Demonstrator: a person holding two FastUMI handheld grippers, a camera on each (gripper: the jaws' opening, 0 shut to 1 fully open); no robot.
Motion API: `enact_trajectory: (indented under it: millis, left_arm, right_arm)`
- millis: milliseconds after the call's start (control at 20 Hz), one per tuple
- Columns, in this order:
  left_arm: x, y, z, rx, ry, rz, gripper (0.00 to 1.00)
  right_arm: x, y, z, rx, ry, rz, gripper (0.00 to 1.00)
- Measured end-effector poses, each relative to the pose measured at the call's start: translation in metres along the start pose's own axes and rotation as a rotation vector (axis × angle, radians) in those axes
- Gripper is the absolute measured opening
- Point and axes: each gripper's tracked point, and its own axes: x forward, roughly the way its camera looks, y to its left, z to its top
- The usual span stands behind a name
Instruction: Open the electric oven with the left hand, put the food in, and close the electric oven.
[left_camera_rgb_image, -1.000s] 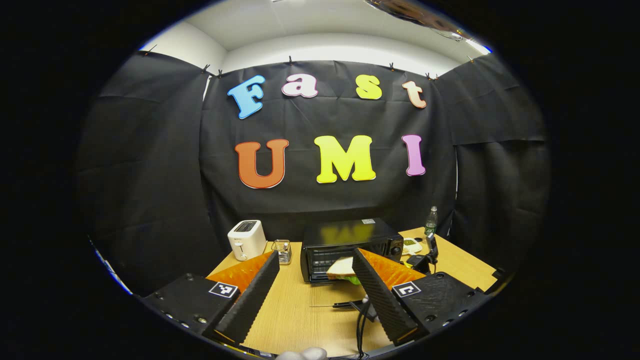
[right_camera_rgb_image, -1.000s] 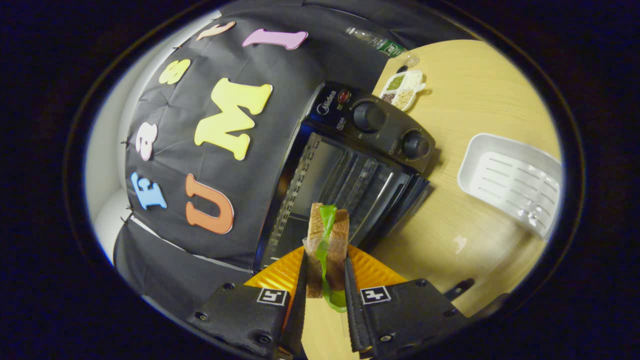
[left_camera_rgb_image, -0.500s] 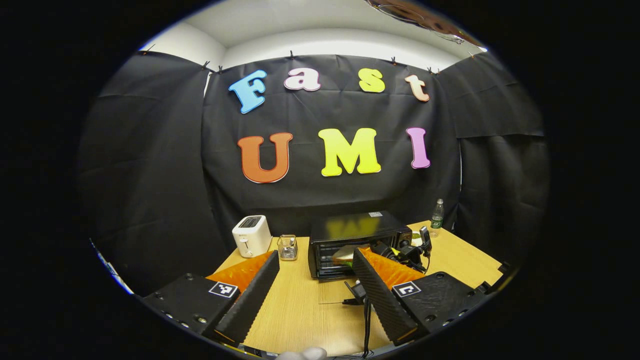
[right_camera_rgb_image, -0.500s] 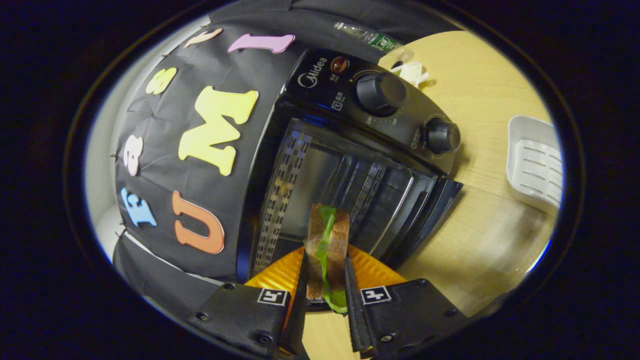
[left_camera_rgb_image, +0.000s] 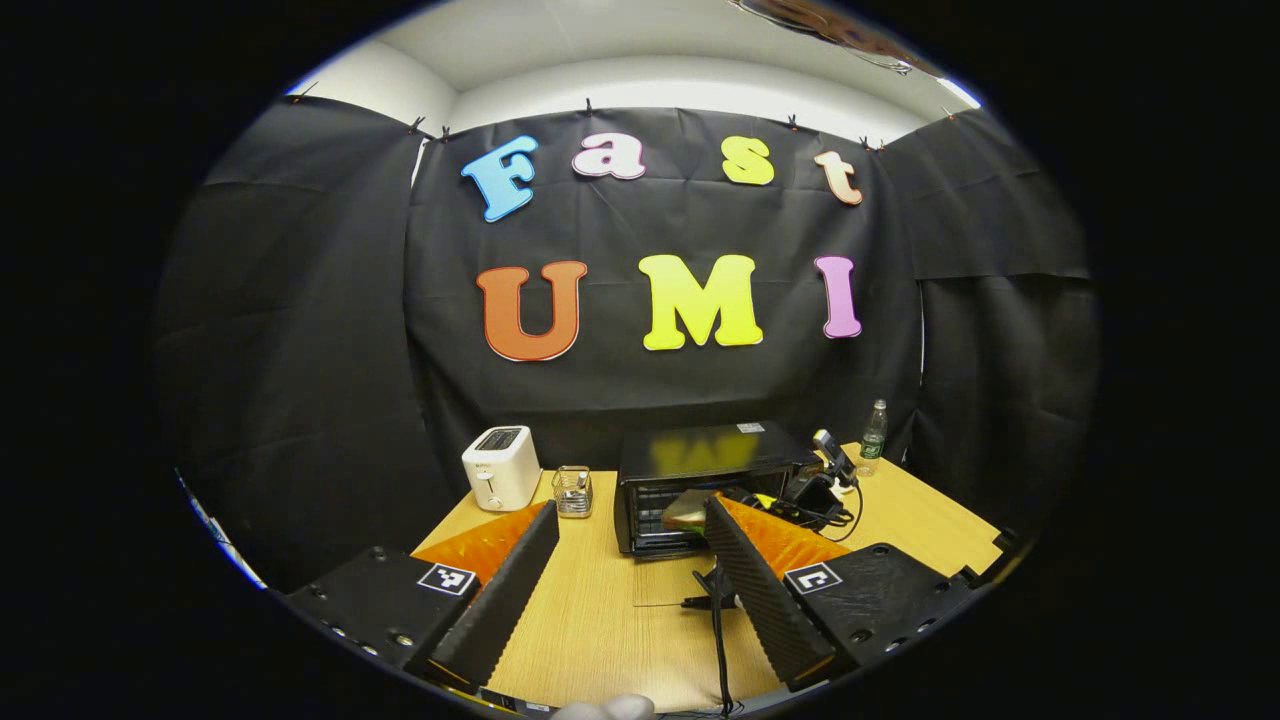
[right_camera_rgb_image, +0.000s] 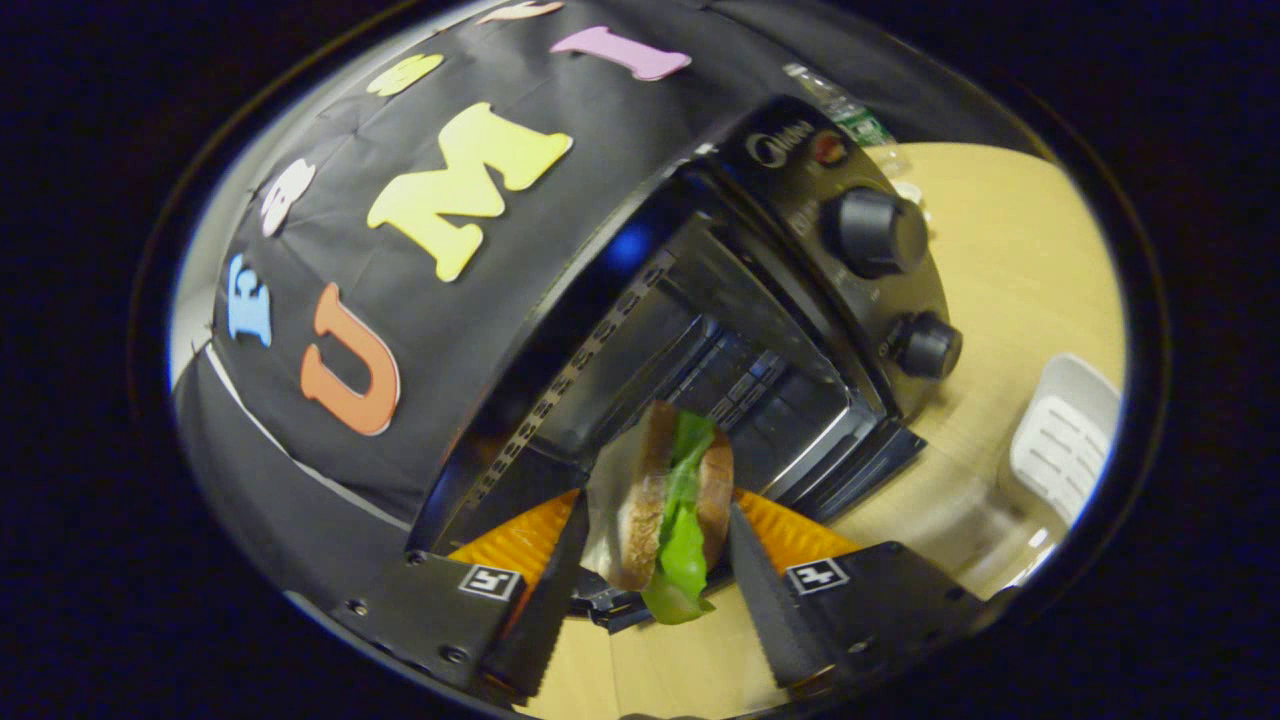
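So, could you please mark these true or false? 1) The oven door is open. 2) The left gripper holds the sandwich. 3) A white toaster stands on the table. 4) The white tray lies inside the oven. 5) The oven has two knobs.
1) True: the oven door is folded down.
2) False: the left gripper is open and empty. The sandwich sits between the fingers of the right gripper, at the oven's mouth.
3) True: the toaster stands on the table, to the left of the oven in the left gripper view.
4) False: the white tray lies on the table beside the oven.
5) True: there are two knobs on its front panel.
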Motion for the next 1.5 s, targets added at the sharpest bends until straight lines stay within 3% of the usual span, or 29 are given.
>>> enact_trajectory:
  millis: [100, 250, 300, 350, 400, 450, 500, 750, 800, 850, 900, 950, 1000, 1050, 1350, 1400, 1500]
  left_arm:
    - [0.000, 0.002, 0.002, -0.007, -0.004, 0.004, 0.96]
    - [0.000, 0.003, 0.001, -0.016, -0.011, 0.010, 0.96]
    - [-0.001, 0.003, 0.001, -0.019, -0.015, 0.011, 0.96]
    - [-0.001, 0.003, 0.000, -0.021, -0.015, 0.014, 0.96]
    - [-0.001, 0.004, 0.000, -0.022, -0.018, 0.018, 0.96]
    - [-0.001, 0.005, 0.001, -0.023, -0.021, 0.021, 0.96]
    - [-0.001, 0.006, 0.001, -0.026, -0.023, 0.026, 0.96]
    - [0.004, 0.008, -0.005, -0.029, -0.040, 0.042, 0.96]
    - [0.006, 0.008, -0.008, -0.026, -0.040, 0.046, 0.96]
    - [0.009, 0.009, -0.012, -0.024, -0.037, 0.049, 0.96]
    - [0.012, 0.009, -0.018, -0.026, -0.026, 0.054, 0.96]
    - [0.015, 0.008, -0.024, -0.026, -0.024, 0.056, 0.96]
    - [0.018, 0.006, -0.031, -0.028, -0.018, 0.056, 0.96]
    - [0.020, 0.004, -0.038, -0.025, -0.008, 0.059, 0.96]
    - [0.040, -0.021, -0.087, 0.015, 0.057, 0.060, 0.96]
    - [0.045, -0.028, -0.094, 0.015, 0.067, 0.056, 0.96]
    - [0.051, -0.042, -0.115, 0.019, 0.099, 0.051, 0.96]
  right_arm:
    - [-0.004, -0.006, 0.013, -0.137, -0.032, -0.042, 1.00]
    - [-0.008, -0.006, 0.034, -0.338, -0.086, -0.078, 0.93]
    - [-0.011, -0.003, 0.035, -0.365, -0.090, -0.070, 1.00]
    - [-0.017, -0.003, 0.033, -0.381, -0.079, -0.069, 0.94]
    - [-0.025, -0.005, 0.032, -0.388, -0.074, -0.066, 0.94]
    - [-0.032, -0.006, 0.035, -0.405, -0.074, -0.067, 1.00]
    - [-0.041, -0.008, 0.038, -0.437, -0.076, -0.070, 0.94]
    - [-0.115, 0.003, 0.068, -0.596, -0.119, -0.006, 0.94]
    - [-0.134, 0.005, 0.082, -0.641, -0.143, 0.001, 1.00]
    - [-0.153, 0.006, 0.094, -0.680, -0.171, 0.012, 0.94]
    - [-0.174, 0.007, 0.106, -0.711, -0.189, 0.023, 0.94]
    - [-0.195, 0.007, 0.117, -0.732, -0.203, 0.033, 0.94]
    - [-0.214, 0.003, 0.130, -0.748, -0.220, 0.036, 1.00]
    - [-0.232, 0.000, 0.140, -0.765, -0.234, 0.036, 0.94]
    - [-0.313, -0.029, 0.201, -0.798, -0.315, 0.009, 0.95]
    - [-0.321, -0.036, 0.208, -0.795, -0.321, 0.005, 1.00]
    - [-0.334, -0.049, 0.218, -0.789, -0.320, -0.005, 0.94]
